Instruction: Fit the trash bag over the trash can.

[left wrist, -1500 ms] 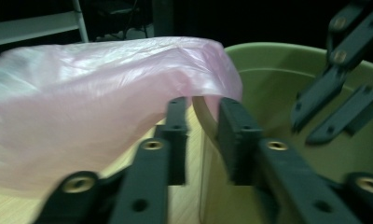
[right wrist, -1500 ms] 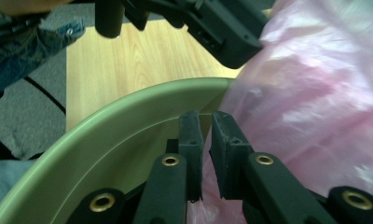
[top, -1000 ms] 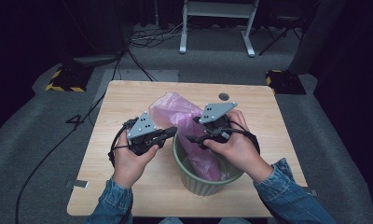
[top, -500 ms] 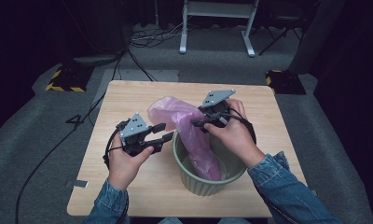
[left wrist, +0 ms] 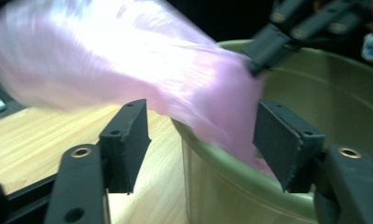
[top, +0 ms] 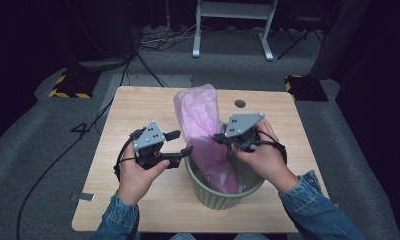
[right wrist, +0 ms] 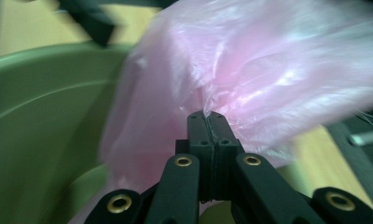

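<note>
Left tongs [top: 182, 142]: were clamped at bin [top: 223, 197] rim beside pink bag [top: 200, 125]; jaws have just been opening, now spread wide astride rim, nothing pinched. Right tongs [right wrist: 207, 116]: jaws have just been closing, now pinching bag film. Bag: was slumped low toward bench far edge, now pulled up taller above bin.

High view looks down; both tool views sit close, sharing the pink bag [top: 200, 130]
</note>
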`<state>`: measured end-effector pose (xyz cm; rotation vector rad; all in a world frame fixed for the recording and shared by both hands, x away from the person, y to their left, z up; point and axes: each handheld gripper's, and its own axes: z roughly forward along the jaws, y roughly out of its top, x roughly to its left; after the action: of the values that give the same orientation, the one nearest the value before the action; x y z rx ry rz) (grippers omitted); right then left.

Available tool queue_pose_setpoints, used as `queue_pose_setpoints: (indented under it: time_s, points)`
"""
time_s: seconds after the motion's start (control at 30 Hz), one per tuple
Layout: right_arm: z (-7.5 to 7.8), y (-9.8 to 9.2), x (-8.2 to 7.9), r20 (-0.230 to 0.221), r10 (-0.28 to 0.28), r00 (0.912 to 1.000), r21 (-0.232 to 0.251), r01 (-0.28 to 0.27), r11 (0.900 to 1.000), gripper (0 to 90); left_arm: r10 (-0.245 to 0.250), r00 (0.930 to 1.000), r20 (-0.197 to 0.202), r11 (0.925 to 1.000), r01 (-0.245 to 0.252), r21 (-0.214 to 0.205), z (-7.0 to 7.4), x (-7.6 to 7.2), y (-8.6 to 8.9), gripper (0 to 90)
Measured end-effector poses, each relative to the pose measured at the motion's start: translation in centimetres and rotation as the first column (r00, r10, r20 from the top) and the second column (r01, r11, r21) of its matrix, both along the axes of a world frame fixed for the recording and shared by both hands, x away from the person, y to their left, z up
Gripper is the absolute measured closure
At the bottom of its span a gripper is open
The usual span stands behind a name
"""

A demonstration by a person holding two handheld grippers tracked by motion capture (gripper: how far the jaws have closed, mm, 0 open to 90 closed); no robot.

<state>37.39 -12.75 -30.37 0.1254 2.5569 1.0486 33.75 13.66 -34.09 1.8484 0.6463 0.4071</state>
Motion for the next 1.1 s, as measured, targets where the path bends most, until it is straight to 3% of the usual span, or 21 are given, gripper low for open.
queue_pose_setpoints:
  time_s: [0.13,0.27,0.33,0.4,0.43,0.5,0.53,0.6,0.67,0.87,0.93,0.97,1.1]
  points:
    - [-0.8,0.0,-1.4,-0.025,0.062,0.9977,-0.059,-0.064,0.9962,90.0,-0.004,1.0,0.006,1.0,0.004,0.0,0.4,0.0,-0.7,30.7]
    - [-1.2,0.1,-2.0,-0.016,0.079,0.9968,-0.102,-0.08,0.9915,89.1,-0.006,1.0,-0.005,1.0,0.006,0.002,0.5,0.4,-1.3,30.3]
    - [-1.3,0.1,-2.0,-0.015,0.078,0.9968,-0.107,-0.08,0.9911,88.1,-0.016,0.9998,-0.01,0.9998,0.017,0.012,0.5,0.5,-1.4,38.0]
    - [-1.3,0.0,-2.1,-0.022,0.082,0.9964,-0.102,-0.084,0.9912,83.5,-0.028,0.9996,-0.007,0.9994,0.028,0.02,0.5,0.5,-1.6,57.8]
    - [-1.2,0.0,-2.1,-0.026,0.078,0.9966,-0.094,-0.08,0.9923,78.8,-0.032,0.9995,0.004,0.9988,0.032,0.038,0.5,0.5,-1.6,67.4]
    - [-1.0,-0.3,-2.1,-0.049,0.059,0.997,-0.052,-0.062,0.9967,58.3,-0.048,0.9989,0.002,0.9978,0.047,0.047,0.4,0.3,-1.6,83.0]
    - [-0.9,-0.5,-2.0,-0.061,0.049,0.9969,-0.029,-0.051,0.9983,54.4,-0.056,0.9984,-0.005,0.9972,0.056,0.05,0.3,0.2,-1.5,85.5]
    - [-0.3,-1.3,-1.8,-0.094,0.018,0.9954,0.03,-0.015,0.9995,44.6,-0.061,0.9981,-0.001,0.9964,0.061,0.06,0.3,0.0,-1.4,88.3]
    - [0.3,-1.9,-1.4,-0.094,-0.018,0.9954,0.073,0.025,0.997,41.5,-0.069,0.9976,0.008,0.9959,0.069,0.059,0.3,-0.2,-1.3,89.0]
    - [1.3,-3.1,0.4,-0.122,-0.131,0.9838,0.165,0.15,0.9747,33.4,-0.124,0.9916,0.036,0.9899,0.121,0.074,0.4,-0.6,-1.5,89.5]
    - [1.3,-3.0,1.0,-0.149,-0.149,0.9774,0.188,0.176,0.9663,33.6,-0.148,0.9879,0.046,0.986,0.144,0.084,0.4,-0.8,-1.7,89.4]
    - [1.2,-3.0,1.2,-0.159,-0.147,0.9763,0.194,0.177,0.9648,38.4,-0.157,0.9863,0.049,0.9843,0.153,0.088,0.4,-1.0,-1.8,89.4]
    - [0.9,-2.8,1.6,-0.189,-0.076,0.979,0.189,0.112,0.9756,75.7,-0.169,0.9846,0.044,0.984,0.166,0.065,0.3,-1.1,-1.9,86.9]
